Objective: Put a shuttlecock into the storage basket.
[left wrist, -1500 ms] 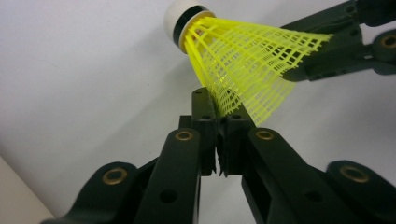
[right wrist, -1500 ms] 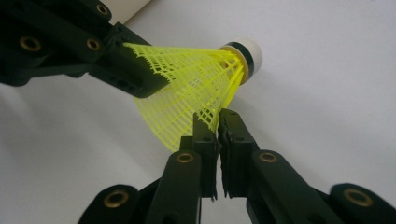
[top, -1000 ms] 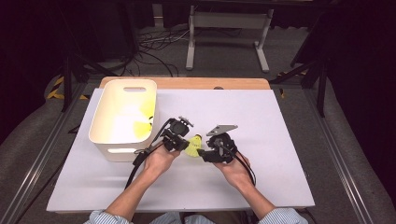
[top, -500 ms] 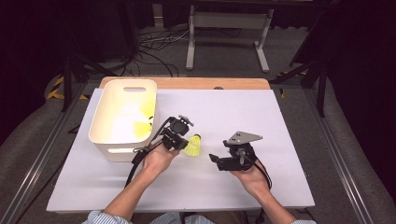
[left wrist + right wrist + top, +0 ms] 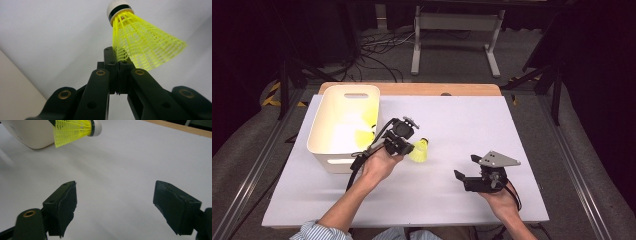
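The white-covered rectangular table (image 5: 522,130) with a wooden far edge carries everything. Toward its left far part stands the cream plastic tub with a handle slot (image 5: 332,142), and 1 yellow shuttlecock inside it (image 5: 362,136) lies against the near right wall.

Just to the right of the tub, the left gripper (image 5: 408,149) is held in the person's left hand (image 5: 379,162), its jaws pressed together and pinching the skirt edge of the yellow mesh plastic shuttlecock with a white cork tip and a black band (image 5: 421,150). In the left gripper view that shuttlecock (image 5: 140,45) sticks out beyond the jaw tips with the cork pointing away, clear above the white surface.

Well apart, toward the near right of the table, the right gripper (image 5: 466,167) sits in the person's right hand (image 5: 502,202), grey plate on top. Its jaws have just been opening and now stand spread wide with nothing between them; in the right gripper view its 2 pads (image 5: 66,207) frame bare white table, with the shuttlecock (image 5: 75,128) far off at the top left beside the tub (image 5: 27,132).
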`<state>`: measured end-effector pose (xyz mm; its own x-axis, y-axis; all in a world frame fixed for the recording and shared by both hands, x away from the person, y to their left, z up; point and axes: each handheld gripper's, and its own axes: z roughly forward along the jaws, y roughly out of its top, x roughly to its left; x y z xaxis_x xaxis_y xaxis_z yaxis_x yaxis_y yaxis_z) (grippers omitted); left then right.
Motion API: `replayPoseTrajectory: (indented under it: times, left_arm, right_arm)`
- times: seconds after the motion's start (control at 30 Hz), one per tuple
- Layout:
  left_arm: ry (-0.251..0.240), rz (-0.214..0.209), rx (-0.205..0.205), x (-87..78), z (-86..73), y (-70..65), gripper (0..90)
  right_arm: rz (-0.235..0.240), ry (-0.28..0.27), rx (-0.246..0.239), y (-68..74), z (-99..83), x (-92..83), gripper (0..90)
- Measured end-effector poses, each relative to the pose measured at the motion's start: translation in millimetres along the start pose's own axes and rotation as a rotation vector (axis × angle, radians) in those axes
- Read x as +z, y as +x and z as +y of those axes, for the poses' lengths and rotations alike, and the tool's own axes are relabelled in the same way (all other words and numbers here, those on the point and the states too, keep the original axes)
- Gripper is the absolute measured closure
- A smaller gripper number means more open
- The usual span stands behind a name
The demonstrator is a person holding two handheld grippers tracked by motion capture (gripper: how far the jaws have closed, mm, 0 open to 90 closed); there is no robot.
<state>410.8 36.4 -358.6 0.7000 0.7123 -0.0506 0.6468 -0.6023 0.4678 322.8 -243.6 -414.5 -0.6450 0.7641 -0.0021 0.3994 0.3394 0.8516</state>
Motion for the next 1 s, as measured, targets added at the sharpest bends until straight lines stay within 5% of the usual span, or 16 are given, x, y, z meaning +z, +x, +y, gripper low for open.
replayPoseTrajectory:
  times: [1.0]
  left_arm:
    - [-0.050,-0.009,-0.025,-35.1,-0.3,17.0,89.3]
  right_arm:
    - [-0.106,-0.132,0.057,-19.9,-44.1,-25.1,13.6]
